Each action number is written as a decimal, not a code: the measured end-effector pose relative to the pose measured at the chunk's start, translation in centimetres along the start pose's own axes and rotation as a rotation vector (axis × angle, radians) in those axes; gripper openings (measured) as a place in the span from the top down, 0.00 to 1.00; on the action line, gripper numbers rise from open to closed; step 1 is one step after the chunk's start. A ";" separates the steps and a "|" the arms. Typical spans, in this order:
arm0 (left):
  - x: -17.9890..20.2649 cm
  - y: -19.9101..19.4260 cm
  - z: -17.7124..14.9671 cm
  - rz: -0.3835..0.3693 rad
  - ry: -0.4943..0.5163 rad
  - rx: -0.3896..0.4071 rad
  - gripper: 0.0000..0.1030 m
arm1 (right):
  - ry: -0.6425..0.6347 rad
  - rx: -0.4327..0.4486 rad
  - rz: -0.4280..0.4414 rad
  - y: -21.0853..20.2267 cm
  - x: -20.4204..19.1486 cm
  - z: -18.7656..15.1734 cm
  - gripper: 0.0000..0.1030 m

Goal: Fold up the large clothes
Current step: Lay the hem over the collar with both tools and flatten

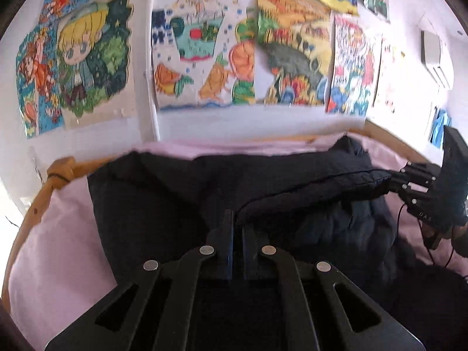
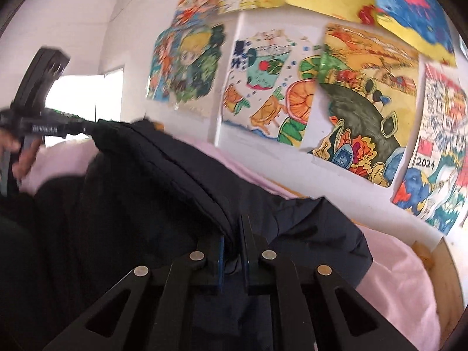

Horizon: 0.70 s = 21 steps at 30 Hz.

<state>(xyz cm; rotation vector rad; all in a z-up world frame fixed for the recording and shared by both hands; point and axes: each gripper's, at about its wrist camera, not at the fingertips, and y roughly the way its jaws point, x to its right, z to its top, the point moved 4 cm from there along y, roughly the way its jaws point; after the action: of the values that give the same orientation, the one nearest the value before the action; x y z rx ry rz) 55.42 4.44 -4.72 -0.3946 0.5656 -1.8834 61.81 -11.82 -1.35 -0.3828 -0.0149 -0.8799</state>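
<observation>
Gripping a seamed edge of dark jacket (image 1: 163, 199) at lower centre, left gripper (image 1: 236, 228) nearly closed on cloth. Likewise clamped on that raised edge, right gripper (image 2: 234, 234); seen at right of left view (image 1: 389, 182). Spread over pink sheet (image 1: 58, 234) inside wooden frame (image 1: 61, 169), held edge stretched left-right between grippers. Drawings (image 1: 199, 58) behind on wall.

Dark navy padded jacket (image 1: 163, 193) lies rumpled, one hem edge lifted.

Child's bedroom: bed (image 1: 44, 193), wall of drawings (image 1: 201, 58).
</observation>
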 end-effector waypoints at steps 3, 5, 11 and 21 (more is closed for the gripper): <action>-0.3 1.5 -1.4 0.010 -0.010 -0.049 0.98 | -0.012 -0.027 -0.003 0.5 -0.7 -1.2 0.91; -0.4 2.4 -2.2 0.015 -0.012 -0.075 0.98 | -0.020 -0.043 -0.009 1.1 -1.2 -1.9 0.91; -0.8 5.1 -4.5 -0.005 -0.025 -0.172 0.98 | -0.123 -0.136 -0.045 3.6 -3.0 -5.0 0.91; -1.0 6.5 -5.8 -0.004 -0.006 -0.189 0.98 | -0.153 -0.177 -0.086 5.7 -3.5 -7.6 0.89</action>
<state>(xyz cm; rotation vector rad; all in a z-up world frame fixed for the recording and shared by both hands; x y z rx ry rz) 57.76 4.49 -13.19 -0.5247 0.7417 -1.8380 62.75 -8.44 -10.83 -0.6183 -0.0956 -0.9387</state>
